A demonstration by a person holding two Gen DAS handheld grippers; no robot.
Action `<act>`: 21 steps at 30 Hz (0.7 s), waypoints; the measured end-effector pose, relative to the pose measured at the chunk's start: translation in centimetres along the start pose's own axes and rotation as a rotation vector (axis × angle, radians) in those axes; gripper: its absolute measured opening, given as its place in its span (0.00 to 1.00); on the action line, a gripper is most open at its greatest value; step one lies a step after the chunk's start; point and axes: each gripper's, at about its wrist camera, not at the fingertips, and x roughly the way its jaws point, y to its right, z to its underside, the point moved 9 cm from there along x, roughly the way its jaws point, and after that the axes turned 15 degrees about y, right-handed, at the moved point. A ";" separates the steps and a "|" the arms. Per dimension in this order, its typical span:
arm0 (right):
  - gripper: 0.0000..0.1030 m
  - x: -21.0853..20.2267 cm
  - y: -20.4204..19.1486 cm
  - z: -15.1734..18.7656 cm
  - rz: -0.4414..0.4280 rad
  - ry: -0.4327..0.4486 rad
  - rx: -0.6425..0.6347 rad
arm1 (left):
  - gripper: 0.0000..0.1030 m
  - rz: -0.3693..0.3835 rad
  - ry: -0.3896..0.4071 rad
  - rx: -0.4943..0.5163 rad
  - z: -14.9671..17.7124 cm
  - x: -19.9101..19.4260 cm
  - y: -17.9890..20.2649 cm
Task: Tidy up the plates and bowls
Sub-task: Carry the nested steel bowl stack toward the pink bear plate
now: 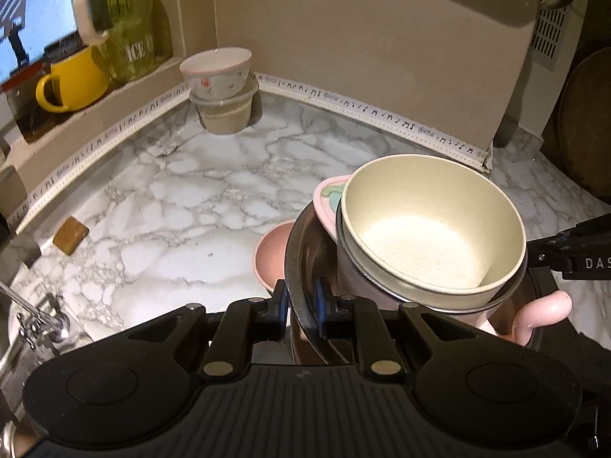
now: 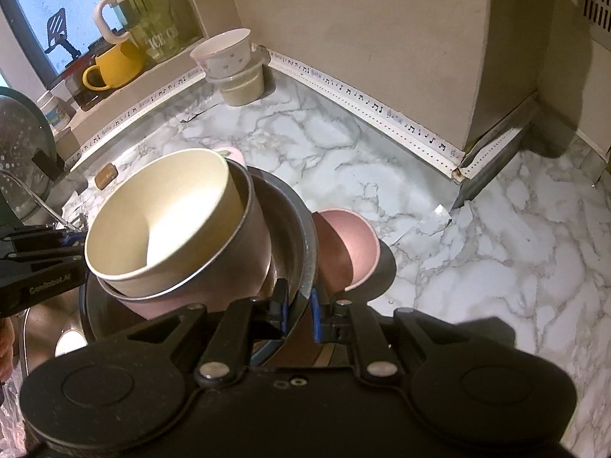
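Left wrist view shows the left tongs (image 1: 301,303) clamped tight on the near rim of a wide steel bowl (image 1: 301,244), one blue pad inside the rim and one outside. Nested in that bowl, tilted, sits a cream bowl (image 1: 431,229) inside a smaller metal bowl (image 1: 385,286), with a pink dish (image 1: 324,198) wedged behind them and a pink handle (image 1: 546,311) sticking out low on the right side. A pink bowl (image 1: 267,263) shows just past the steel bowl's far edge; whether it rests on the marble worktop (image 1: 183,206) or hangs with the stack, I cannot tell. The right tongs (image 1: 573,255) reach in from the right edge of this view, at the opposite side of the stack.

Right wrist view gives the matching picture: the right tongs (image 2: 297,311) are pinched nearly shut on the steel bowl's (image 2: 294,210) rim, pads on either side of the thin metal. The cream bowl (image 2: 160,210) leans toward the left of that picture, the pink bowl (image 2: 355,244) lies just beyond the rim, and the left tongs (image 2: 57,244) come in from the left edge.

Back in the corner of the worktop (image 2: 420,198) a floral bowl (image 2: 225,55) stands on a lidded plastic tub (image 2: 240,86), well apart from the held stack. On the window ledge sit a yellow mug (image 2: 114,66) and a green glass jar (image 2: 160,19). A small brown block (image 1: 70,234) lies on the worktop near the sink tap (image 1: 38,320)
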 end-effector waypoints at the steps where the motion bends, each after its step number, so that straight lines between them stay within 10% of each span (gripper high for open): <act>1: 0.13 0.0 0.0 0.1 -0.001 -0.002 0.001 | 0.13 0.002 -0.003 -0.005 0.2 0.1 -0.1; 21: 0.13 1.0 0.5 1.1 0.019 -0.011 -0.011 | 0.13 0.016 -0.009 -0.013 2.1 1.8 0.0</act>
